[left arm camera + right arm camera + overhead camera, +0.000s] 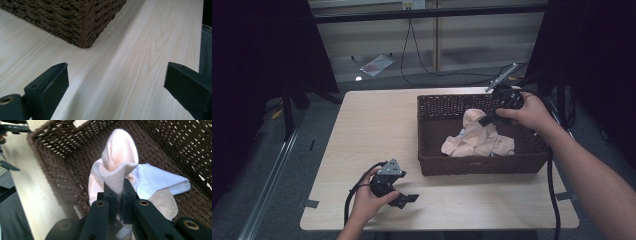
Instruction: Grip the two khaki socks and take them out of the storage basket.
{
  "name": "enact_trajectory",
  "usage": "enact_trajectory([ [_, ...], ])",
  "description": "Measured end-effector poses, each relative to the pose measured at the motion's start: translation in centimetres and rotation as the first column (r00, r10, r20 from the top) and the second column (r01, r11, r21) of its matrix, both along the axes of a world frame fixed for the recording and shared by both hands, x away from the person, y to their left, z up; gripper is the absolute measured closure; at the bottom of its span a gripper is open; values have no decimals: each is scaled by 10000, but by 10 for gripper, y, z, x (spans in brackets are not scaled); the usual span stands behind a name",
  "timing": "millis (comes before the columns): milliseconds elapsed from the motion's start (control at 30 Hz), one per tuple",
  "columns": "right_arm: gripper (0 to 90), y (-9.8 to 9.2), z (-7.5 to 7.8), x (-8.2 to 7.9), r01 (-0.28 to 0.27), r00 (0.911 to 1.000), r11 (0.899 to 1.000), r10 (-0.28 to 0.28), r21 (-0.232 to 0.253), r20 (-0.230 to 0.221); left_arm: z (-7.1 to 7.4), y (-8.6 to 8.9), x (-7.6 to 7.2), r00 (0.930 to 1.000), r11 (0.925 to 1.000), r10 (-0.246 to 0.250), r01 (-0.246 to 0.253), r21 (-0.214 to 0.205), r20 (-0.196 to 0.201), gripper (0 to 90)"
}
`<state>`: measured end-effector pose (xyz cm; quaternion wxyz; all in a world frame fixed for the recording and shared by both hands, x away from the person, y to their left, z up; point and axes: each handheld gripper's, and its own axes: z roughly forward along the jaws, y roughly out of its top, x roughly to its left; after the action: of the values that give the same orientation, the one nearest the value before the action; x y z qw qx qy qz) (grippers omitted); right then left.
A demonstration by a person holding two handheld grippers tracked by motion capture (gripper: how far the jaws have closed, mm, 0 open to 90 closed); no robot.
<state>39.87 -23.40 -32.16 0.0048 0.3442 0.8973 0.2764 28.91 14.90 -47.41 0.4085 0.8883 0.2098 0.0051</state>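
pale pink cloth [120,162] pinched in the closed right claw [122,191] over the wicker basket [437,102]; left claw [115,85] wide open, empty

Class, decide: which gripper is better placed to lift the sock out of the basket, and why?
The right gripper: its jaws are already shut on the pale sock inside the wicker basket. The left gripper is open over bare table, outside the basket.
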Motion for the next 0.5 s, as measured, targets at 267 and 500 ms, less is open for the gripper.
enact_trajectory([
  [267,863,-2,19,-16,-346,9993,9989,350,326,-111,-2,-2,0,10000,10000,-34,33,-69,-74,52],
  [500,863,-3,30,-29,-615,9980,9957,625,695,-117,0,0,0,10000,10000,-22,22,9,-53,52],
])
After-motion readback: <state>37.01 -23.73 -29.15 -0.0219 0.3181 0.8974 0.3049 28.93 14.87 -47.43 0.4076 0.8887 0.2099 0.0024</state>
